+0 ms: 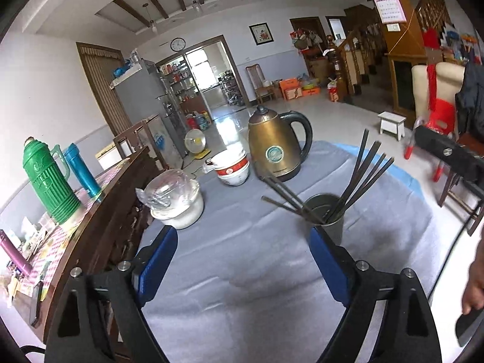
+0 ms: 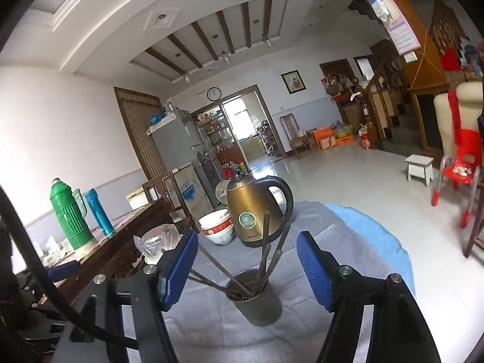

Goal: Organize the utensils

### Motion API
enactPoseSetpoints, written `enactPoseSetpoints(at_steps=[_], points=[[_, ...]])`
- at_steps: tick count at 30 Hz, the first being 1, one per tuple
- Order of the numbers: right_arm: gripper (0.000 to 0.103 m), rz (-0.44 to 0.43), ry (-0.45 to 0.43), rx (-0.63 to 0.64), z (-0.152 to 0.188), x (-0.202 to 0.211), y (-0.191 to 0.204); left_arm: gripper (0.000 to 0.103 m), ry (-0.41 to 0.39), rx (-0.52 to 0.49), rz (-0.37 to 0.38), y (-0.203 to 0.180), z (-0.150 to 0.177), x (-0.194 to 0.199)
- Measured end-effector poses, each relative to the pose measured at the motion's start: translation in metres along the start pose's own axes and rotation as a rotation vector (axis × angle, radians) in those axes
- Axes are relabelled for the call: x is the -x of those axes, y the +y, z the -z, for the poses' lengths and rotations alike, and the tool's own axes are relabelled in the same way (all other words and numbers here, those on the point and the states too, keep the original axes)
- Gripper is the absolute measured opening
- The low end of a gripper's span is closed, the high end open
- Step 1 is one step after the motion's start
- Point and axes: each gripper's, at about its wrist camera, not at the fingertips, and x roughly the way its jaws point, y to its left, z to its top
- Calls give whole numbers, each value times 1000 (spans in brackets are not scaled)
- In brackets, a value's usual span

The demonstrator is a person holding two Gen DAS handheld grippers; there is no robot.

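Chopsticks point(image 2: 266, 251) all stand in the dark metal cup point(image 2: 258, 301) on the grey-clothed desk point(image 1: 242, 272), and both sets of fingers are spread wide with nothing between them! In the right wrist view the right gripper point(image 2: 246, 264) sits squarely behind the cup, its blue pads flanking it on either side without touching, so the right hand looks the nearer of the two. Over in the left wrist view the left gripper point(image 1: 243, 254) aims at bare cloth, with the cup off by its right pad, just beyond the tip. Long axes matter here: the sticks fan out, some leaning left toward the plastic-wrapped bowl point(image 1: 177, 202), some rising up and right, so none stands truly plumb. My read is that the sorting is about done, since no loose stick shows on the cloth; any further move would be tidying the fan or backing away. Behind the cup stand the brass kettle point(image 2: 257, 211) and stacked bowls point(image 2: 217, 227), well clear. Hard to count the sticks, they overlap inside the cup, and its bottom interior is too dark to read. At the far right edge of the left view a hand point(image 1: 475, 284) is cut off.
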Motion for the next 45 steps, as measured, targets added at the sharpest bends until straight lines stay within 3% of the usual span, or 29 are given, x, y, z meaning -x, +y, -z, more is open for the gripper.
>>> enactPoseSetpoints(at_steps=[11, 25, 45], points=[[72, 19, 11, 102, 6, 27, 23, 90, 41, 30, -63, 18, 13, -3], [72, 43, 82, 118, 23, 37, 28, 90, 76, 39, -147, 37, 29, -4], [72, 58, 171, 80, 48, 20, 43, 90, 122, 60, -153, 45, 43, -16]])
